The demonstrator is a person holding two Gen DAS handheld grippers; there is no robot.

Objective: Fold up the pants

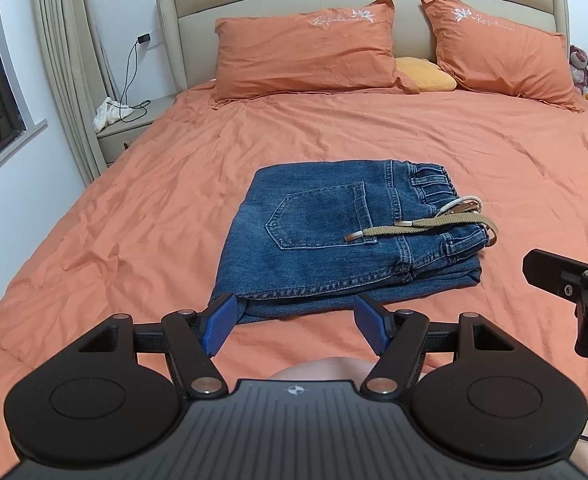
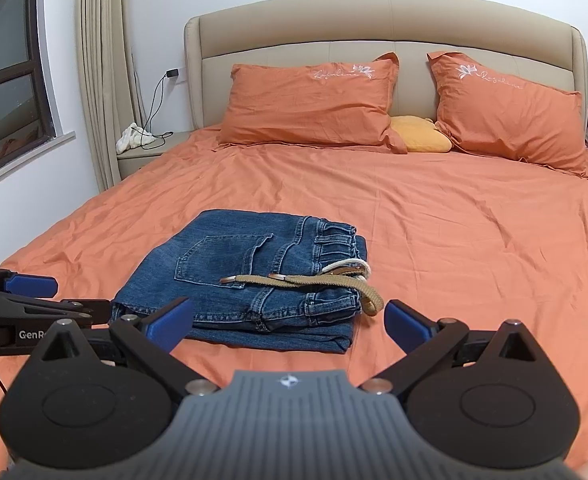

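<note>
1. Left gripper [image 1: 294, 322] sits nearest its camera, blue pads [image 1: 218, 326] wide apart with nothing between them.
2. Just past those jaws, the jeans [image 1: 333, 236] lie folded in a flat stack on the orange sheet [image 1: 134, 220]; the near left corner of the stack is beside the left pad, whether touching I cannot tell.
3. Tan drawstring [image 1: 425, 226] lies across the waistband, beyond and right of the left jaws.
4. Right gripper [image 2: 290, 326] also has its jaws spread and empty; the jeans lie just ahead, between them and slightly to the left.
5. Far beyond both jaws, two orange pillows [image 2: 309, 104] lean against the beige headboard [image 2: 373, 20], a yellow cushion [image 2: 419, 134] between them.
</note>
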